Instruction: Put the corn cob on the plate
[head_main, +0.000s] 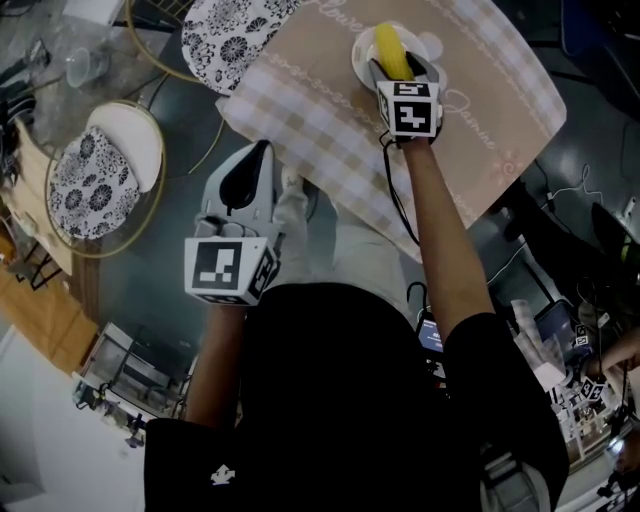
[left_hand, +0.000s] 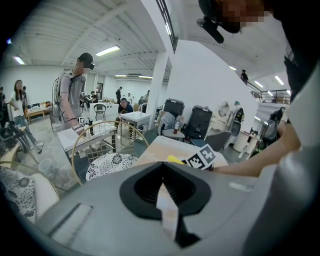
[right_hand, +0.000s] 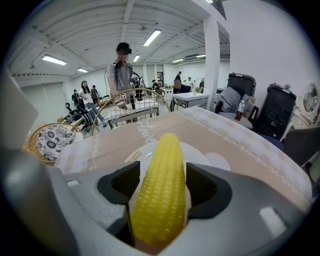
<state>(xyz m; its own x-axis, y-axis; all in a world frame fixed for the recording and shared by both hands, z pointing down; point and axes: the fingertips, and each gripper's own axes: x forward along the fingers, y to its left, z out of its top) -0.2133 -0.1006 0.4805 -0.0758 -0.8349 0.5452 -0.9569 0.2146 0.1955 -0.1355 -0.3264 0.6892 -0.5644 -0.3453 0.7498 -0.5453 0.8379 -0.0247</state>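
On the far side of the cloth-covered surface (head_main: 320, 130), the corn cob (head_main: 391, 50) lies on the white plate (head_main: 360, 58), with the right tool (head_main: 405, 75) reaching over the plate's near rim. The right gripper view shows the cob lying between the two jaws, its blunt end towards the tool's throat and its tapered tip pointing away from the person. Its long axis therefore runs in line with the way the tool points, not across it.

The jaws stand wide. A sliver of white plate shows between the cob and the right-hand jaw. On the other side the kernels sit so close to the jaw that it is hard to say whether they touch. I read the grasp as released, with the cob's weight on the plate and not in the tool.

The left tool (head_main: 258, 160) is clenched on nothing. It hangs well apart from the plate, off the near edge of the surface and close to the person's body, so the right hand is plainly the nearer one.

By the look of it the placing itself is done. What remains is to get the right tool clear. Because the cob sits lengthwise in the gap, drawing straight back along that axis, or lifting clear, seems safest. A sideways move would likely roll the cob towards the rim.
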